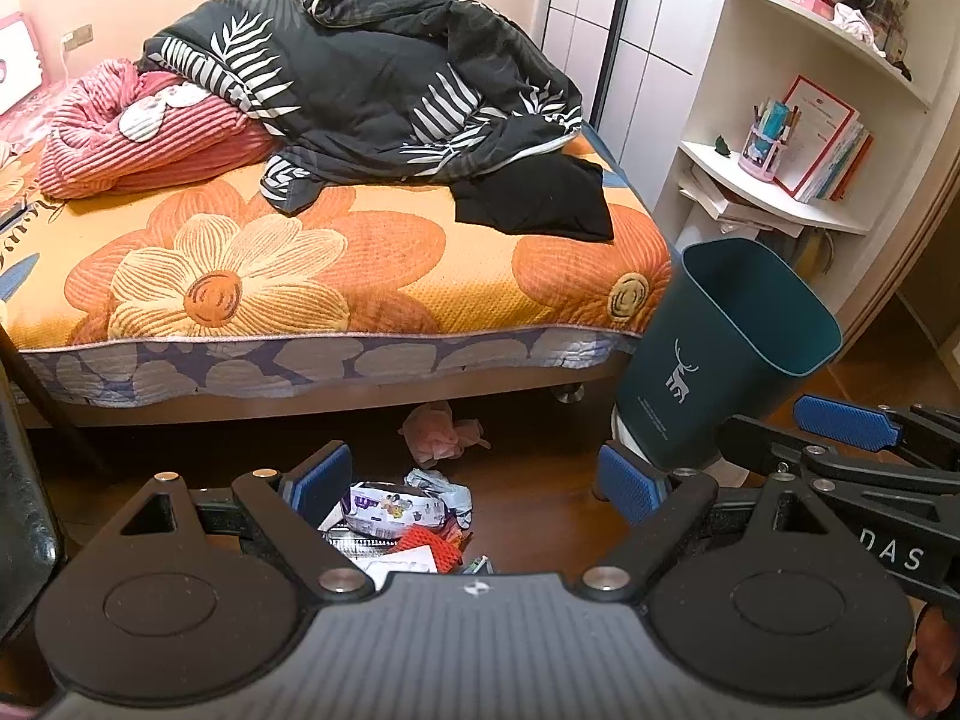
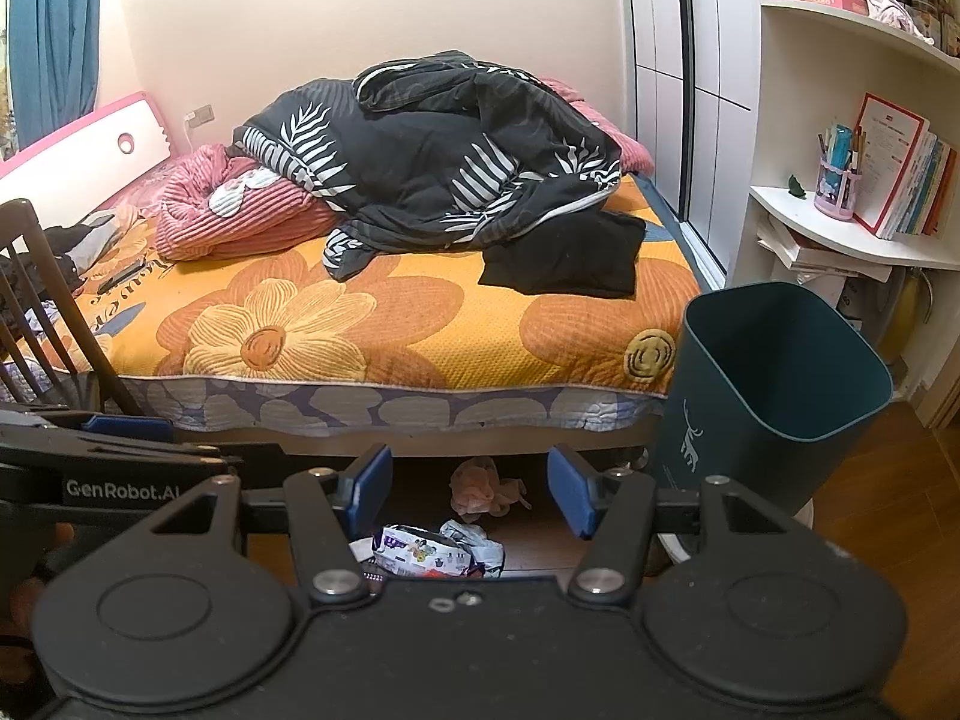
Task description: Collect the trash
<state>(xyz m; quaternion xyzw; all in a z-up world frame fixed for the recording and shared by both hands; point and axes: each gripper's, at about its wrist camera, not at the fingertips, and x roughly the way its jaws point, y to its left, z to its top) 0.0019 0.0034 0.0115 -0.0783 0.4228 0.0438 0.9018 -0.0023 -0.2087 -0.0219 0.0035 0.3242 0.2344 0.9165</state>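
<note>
A heap of trash lies on the wooden floor before the bed: a printed wrapper, crumpled white paper, a red net and some sheets. A crumpled pink tissue sits farther back under the bed edge. A dark teal bin with a deer print stands at the right, seemingly with nothing in it. My left gripper hangs open above the heap, nothing between its blue pads. My right gripper is open too, over the same trash, holding nothing.
A bed with an orange flower cover, a dark quilt and pink blanket fills the back. White shelves with books stand right of the bin. A wooden chair is at the left in the right wrist view.
</note>
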